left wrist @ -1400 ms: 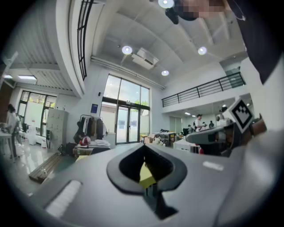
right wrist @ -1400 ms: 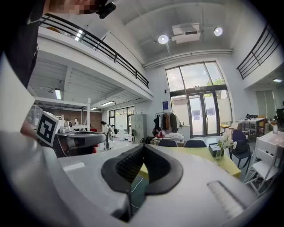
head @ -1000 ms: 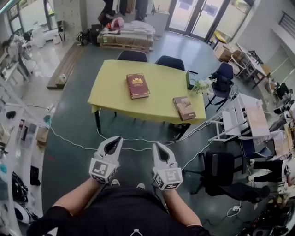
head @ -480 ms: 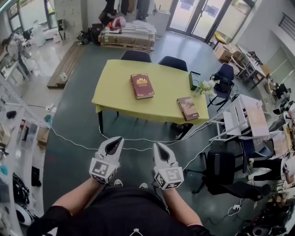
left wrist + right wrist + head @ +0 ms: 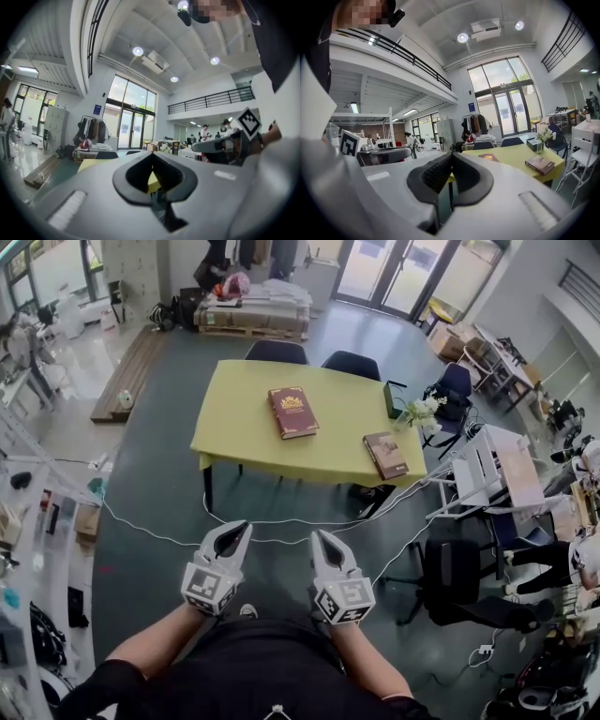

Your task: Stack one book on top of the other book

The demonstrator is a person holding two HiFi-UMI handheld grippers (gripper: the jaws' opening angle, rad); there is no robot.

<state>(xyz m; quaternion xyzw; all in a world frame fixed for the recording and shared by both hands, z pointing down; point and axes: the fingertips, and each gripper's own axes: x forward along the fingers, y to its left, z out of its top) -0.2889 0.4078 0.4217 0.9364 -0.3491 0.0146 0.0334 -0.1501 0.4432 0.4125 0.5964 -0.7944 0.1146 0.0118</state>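
Holding left gripper (image 5: 246, 525) and right gripper (image 5: 315, 533) side by side above the floor, well short of the yellow table (image 5: 242, 432), fingers (image 5: 228, 542) of each pressed together on nothing. Showing red book (image 5: 293, 412) flat near the table's middle and brown book (image 5: 385, 455) flat by its near right corner, well apart.

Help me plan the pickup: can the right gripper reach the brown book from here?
Probably not yet: the right gripper, shut, hangs well short of the yellow table holding the brown book. Only floor lies between.
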